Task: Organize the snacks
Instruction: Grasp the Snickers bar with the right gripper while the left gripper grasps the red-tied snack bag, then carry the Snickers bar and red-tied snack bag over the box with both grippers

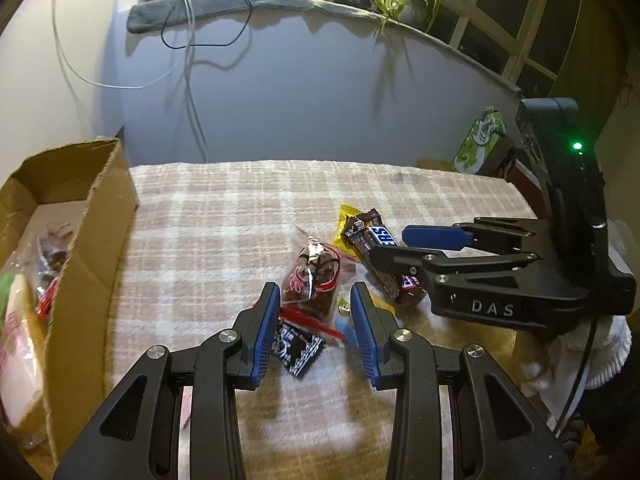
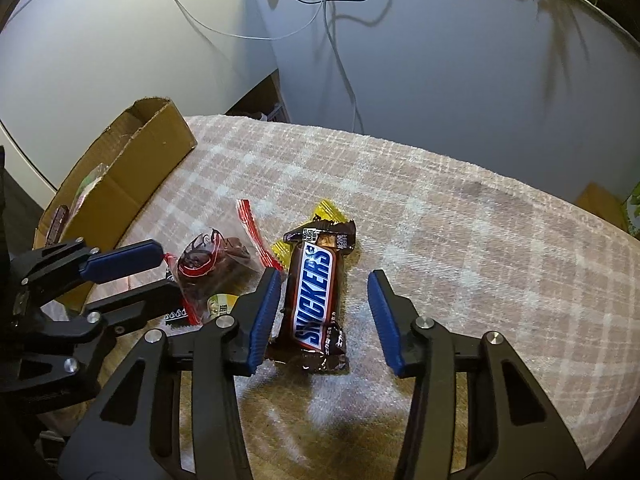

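1. The Snickers bar (image 2: 316, 292) lies flat on the plaid-covered bench (image 2: 460, 240), directly between the 2 blue pads of the right hand-held gripper (image 2: 325, 316).
2. The bar's long axis runs away from that hand-held gripper, roughly in line with its fingers, so the pads would meet its 2 long sides.
3. The right hand-held gripper stands open: the left pad (image 2: 264, 312) is just beside the wrapper, perhaps touching, and the other pad is clearly apart from it. Nothing is gripped yet.
4. The left hand-held gripper (image 1: 316, 324) is also open and holds nothing. A clear packet with a dark sweet and red print (image 1: 314, 280) lies just ahead of its fingertips.
5. The right hand is the nearer one to the bar.
6. Close by are a yellow wrapper (image 2: 328, 210), partly under the bar's far end, a small black packet (image 1: 298, 350) and a red-edged strip (image 2: 254, 228).
7. An open cardboard box (image 1: 92, 248) already holding snacks stands at the bench's left edge. The left hand-held gripper sits between it and the bar.
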`<action>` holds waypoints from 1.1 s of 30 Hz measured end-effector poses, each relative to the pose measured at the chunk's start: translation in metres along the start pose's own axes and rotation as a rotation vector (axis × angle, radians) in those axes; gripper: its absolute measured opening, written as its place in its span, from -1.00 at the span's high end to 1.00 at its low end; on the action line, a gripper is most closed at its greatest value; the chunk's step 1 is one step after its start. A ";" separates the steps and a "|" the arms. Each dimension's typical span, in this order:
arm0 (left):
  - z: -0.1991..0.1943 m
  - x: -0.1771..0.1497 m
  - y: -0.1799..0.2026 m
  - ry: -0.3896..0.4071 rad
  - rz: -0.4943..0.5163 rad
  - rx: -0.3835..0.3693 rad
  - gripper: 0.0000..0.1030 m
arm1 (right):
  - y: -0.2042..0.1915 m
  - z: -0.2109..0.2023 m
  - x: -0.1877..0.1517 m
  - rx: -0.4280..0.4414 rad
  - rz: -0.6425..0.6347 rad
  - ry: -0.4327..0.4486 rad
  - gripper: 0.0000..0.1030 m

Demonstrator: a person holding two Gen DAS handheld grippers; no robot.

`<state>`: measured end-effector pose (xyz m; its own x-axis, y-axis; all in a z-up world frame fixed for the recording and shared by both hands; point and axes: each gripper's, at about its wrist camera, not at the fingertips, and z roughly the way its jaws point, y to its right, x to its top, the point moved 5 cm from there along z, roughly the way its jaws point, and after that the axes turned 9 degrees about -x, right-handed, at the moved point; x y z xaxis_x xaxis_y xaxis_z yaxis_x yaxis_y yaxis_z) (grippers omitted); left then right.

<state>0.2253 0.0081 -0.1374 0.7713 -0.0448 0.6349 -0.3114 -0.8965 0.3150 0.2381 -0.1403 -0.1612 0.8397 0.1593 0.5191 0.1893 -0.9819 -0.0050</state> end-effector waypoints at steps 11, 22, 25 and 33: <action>0.023 0.003 -0.004 -0.038 0.002 0.007 0.32 | -0.003 0.010 -0.001 0.025 -0.013 -0.016 0.23; 0.029 0.003 -0.006 -0.029 0.002 0.015 0.39 | -0.008 0.012 -0.001 0.021 -0.034 -0.028 0.40; 0.027 0.003 -0.005 -0.023 0.003 0.017 0.39 | -0.010 0.012 -0.002 0.015 -0.031 -0.028 0.41; 0.009 0.006 -0.002 0.018 0.007 0.019 0.40 | -0.007 -0.005 -0.006 0.011 -0.008 0.005 0.41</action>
<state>0.2353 0.0058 -0.1402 0.7587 -0.0437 0.6499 -0.3066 -0.9042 0.2972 0.2292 -0.1350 -0.1595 0.8356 0.1670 0.5233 0.2018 -0.9794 -0.0097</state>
